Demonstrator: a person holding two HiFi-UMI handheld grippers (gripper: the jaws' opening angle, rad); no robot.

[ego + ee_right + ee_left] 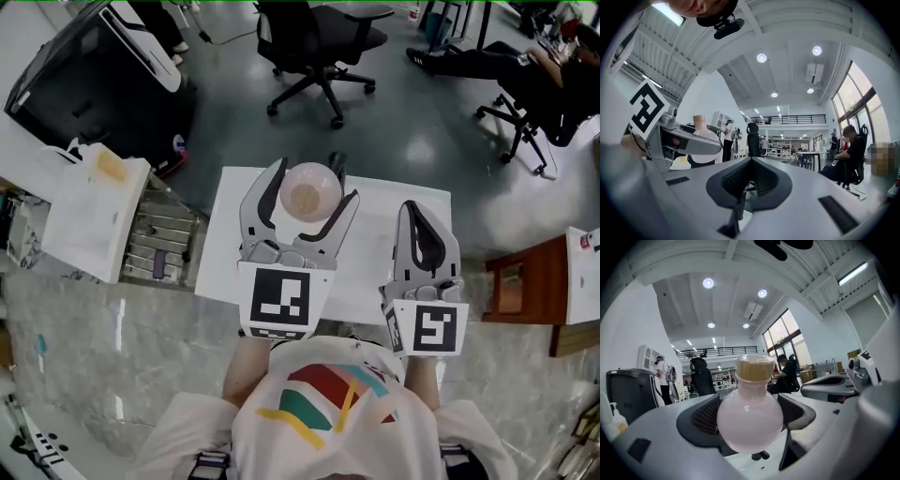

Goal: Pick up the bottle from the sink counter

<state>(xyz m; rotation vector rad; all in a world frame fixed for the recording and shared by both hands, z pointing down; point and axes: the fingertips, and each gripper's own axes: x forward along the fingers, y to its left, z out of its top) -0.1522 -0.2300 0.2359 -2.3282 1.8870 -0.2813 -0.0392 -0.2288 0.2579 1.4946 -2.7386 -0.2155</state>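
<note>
The left gripper (314,184) has its two jaws spread wide around the round belly of a pale pink bottle (309,194), one dark ribbed pad (701,420) pressing on each side of it. The bottle stands upright in that grip, and its tan cap (754,368) points up. Seen from the head view, the bottle sits over the far part of a white table (394,220). In the left gripper view its rounded underside hangs free, with the white tabletop showing lower down beneath it. The right gripper (414,217) is held just beside the left one, over the same table and a little nearer the person. Its jaws are pressed together with nothing between them, and in the right gripper view the two dark pads (750,174) meet along their length. That view also catches the bottle off to its left, partly behind the body of the left gripper. A black office chair (319,42) stands on the grey floor beyond the table. A grey marbled surface (112,356) runs across the near side, under the person's white printed shirt (323,412).
</note>
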